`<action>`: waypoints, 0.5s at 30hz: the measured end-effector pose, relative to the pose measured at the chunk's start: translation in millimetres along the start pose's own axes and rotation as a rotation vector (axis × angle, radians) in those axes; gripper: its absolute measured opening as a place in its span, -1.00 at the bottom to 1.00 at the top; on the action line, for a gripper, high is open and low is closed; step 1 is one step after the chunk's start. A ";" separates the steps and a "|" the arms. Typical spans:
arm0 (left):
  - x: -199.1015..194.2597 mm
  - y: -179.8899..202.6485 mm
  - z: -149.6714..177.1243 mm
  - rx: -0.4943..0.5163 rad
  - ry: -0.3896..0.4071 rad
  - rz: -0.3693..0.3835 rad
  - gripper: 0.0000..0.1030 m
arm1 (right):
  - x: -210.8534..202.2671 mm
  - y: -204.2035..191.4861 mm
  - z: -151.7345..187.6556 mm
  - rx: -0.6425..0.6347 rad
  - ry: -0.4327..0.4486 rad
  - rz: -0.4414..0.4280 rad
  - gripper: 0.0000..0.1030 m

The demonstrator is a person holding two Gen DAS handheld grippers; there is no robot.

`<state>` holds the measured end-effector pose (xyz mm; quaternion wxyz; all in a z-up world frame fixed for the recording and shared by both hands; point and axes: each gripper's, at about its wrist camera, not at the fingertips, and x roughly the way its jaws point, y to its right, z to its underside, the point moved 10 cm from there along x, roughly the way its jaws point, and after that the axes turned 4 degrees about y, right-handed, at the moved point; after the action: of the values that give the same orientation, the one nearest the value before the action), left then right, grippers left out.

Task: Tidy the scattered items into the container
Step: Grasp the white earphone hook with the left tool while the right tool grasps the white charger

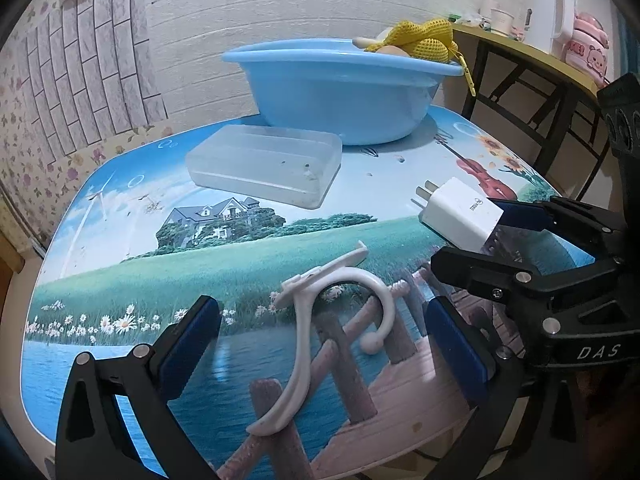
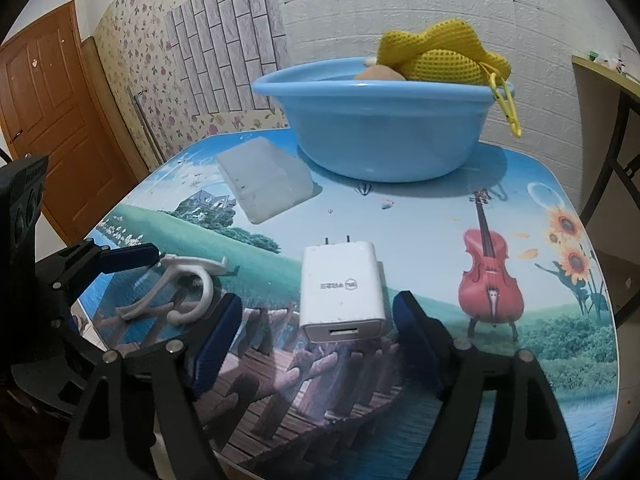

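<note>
A white plastic hook (image 1: 304, 344) lies flat on the picture-printed table (image 1: 120, 248), between the fingers of my left gripper (image 1: 322, 314), which is open and does not touch it. A white plug-in charger (image 2: 340, 288) lies prongs-away between the blue pads of my right gripper (image 2: 318, 304), which is open with a gap on each side. The blue basin (image 2: 384, 136) stands at the table's far side and holds a yellow mesh bag (image 2: 440, 56) and a tan item. A clear plastic box (image 1: 268, 164) lies upside down in front of the basin.
A side table at the right carries a white kettle (image 1: 548, 12), cups and a pink appliance (image 1: 588, 48). A brown door (image 2: 52, 120) is at the far left. The table's near edge runs just under both grippers.
</note>
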<state>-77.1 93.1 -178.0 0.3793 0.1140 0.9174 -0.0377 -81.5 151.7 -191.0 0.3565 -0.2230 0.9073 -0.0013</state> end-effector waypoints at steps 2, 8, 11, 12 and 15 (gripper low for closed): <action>-1.0 -0.4 1.3 -0.004 0.002 0.004 1.00 | -0.7 0.7 0.4 0.006 0.000 0.011 0.53; -3.8 -3.4 4.2 -0.007 0.007 0.000 0.99 | -1.0 3.4 1.5 0.007 0.003 0.045 0.49; -6.4 -4.6 2.4 -0.015 0.019 0.008 0.79 | -0.6 4.4 0.6 0.004 0.005 0.056 0.25; -7.3 -6.0 1.3 -0.022 0.024 0.009 0.70 | -0.7 4.3 0.3 0.003 0.006 0.054 0.19; -9.4 -10.5 -0.9 -0.043 0.036 0.010 0.44 | -0.8 3.7 0.0 0.002 0.008 0.049 0.02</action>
<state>-73.7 81.3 -170.9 0.3653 0.1110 0.9242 -0.0139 -82.5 155.3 -191.1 0.3530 -0.2004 0.9139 0.0058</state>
